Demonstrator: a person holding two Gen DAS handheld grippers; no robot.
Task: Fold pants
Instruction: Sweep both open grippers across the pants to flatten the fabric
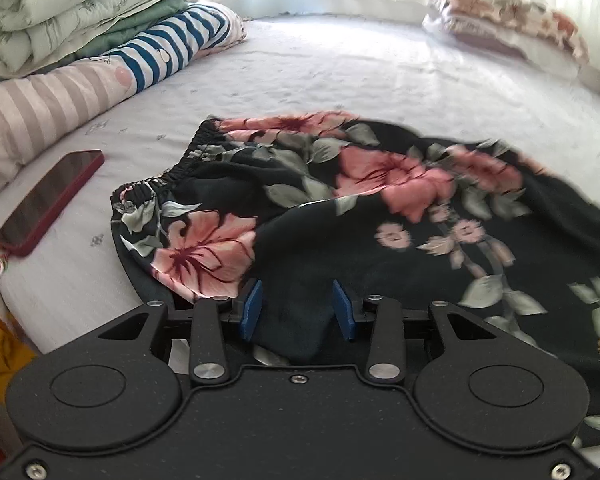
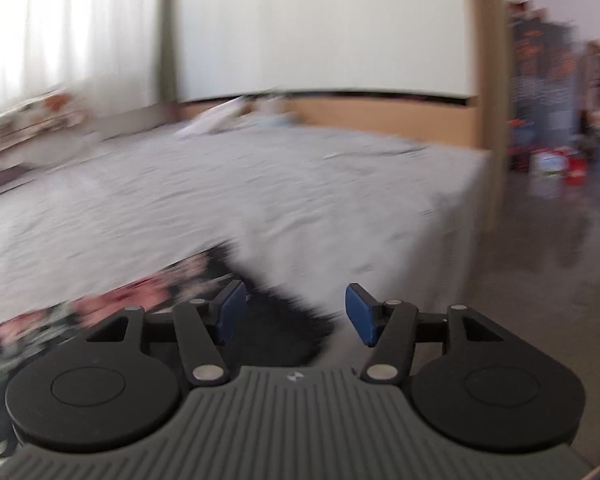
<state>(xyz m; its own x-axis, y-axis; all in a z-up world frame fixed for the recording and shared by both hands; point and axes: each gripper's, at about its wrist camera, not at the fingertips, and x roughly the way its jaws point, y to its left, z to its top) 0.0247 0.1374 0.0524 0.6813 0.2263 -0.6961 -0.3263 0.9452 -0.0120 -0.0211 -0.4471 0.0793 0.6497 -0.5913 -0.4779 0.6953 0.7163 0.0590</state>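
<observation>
My left tongs [image 1: 298,309] are sitting low over the near edge of the pants [image 1: 364,208], their blue pads [image 1: 250,309] standing apart with a fold of the dark cloth running up between them; the pads are not pressing on it, so I am calling them spread. The pants are lying on the bed [image 1: 340,68], black with big pink flowers and grey-green leaves, the gathered elastic waistband [image 1: 168,174] pointing toward the left and the rest spreading off to the right. A red phone [image 1: 50,200] is lying on the sheet just to the left of the waistband, apart from it. Beyond it a striped pillow [image 1: 40,120] and a stack of folded quilts [image 1: 72,8] are lining the left side, and a floral pillow [image 1: 508,20] is resting at the far right.

My right tongs [image 2: 296,314] are also spread wide, gripping nothing. This view is blurred, but I am seeing a dark corner of the pants [image 2: 284,320] lying below and between the pads near the bed's edge [image 2: 440,216], with the floor [image 2: 540,280] to the right.
</observation>
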